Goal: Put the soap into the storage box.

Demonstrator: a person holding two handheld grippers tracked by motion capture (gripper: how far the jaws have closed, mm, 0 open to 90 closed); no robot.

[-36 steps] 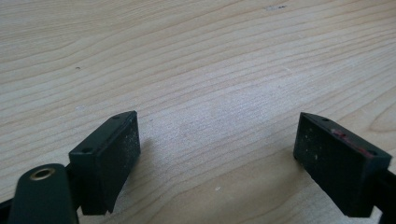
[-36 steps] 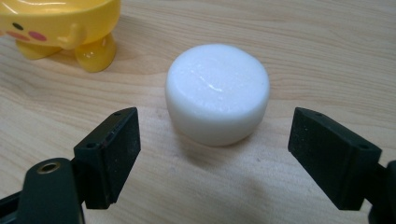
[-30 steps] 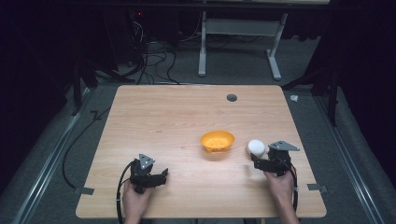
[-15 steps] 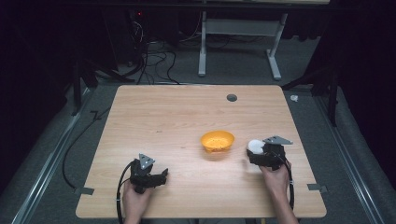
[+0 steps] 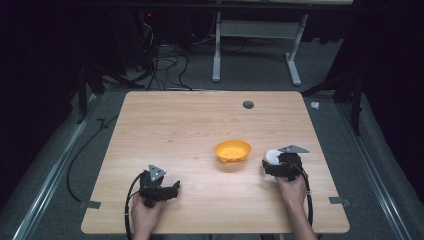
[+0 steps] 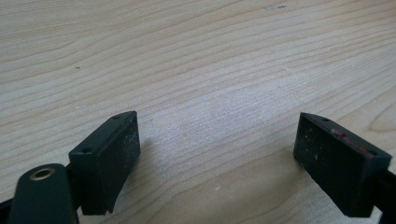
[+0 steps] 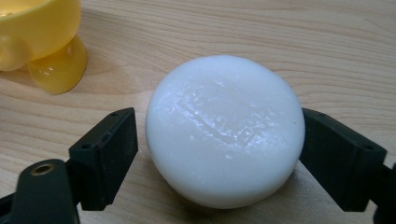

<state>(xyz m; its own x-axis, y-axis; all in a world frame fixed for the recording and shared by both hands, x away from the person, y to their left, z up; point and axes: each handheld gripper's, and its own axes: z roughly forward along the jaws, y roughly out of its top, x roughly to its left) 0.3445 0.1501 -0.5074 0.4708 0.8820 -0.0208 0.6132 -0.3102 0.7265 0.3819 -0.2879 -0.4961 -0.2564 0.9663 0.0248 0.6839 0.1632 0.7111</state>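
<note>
White soap bar (image 7: pixel 225 128) lies on worktop (image 5: pixel 175 130) at three o'clock of yellow bowl (image 5: pixel 233 151), between right gripper (image 7: pixel 219 149) fingers, which have just been closing, left gap remaining. Judged rigid, slippery, light; grip across its rounded sides. Left gripper (image 6: pixel 219 154) fingers spread, empty.

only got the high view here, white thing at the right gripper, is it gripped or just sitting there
Observer: In the right gripper view the round white soap bar lies flat on the table between the right gripper jaws. The left pad stands off it with a thin gap, so it is not clamped; the jaws have just been closing a little.
Operator: how close is the bowl to it
Observer: The yellow bowl sits just beyond the soap, up and to the left in that view, apart from it, on a stubby foot.
Operator: left one got anything
Observer: No. The left gripper has its jaws wide open over bare wood.
</note>
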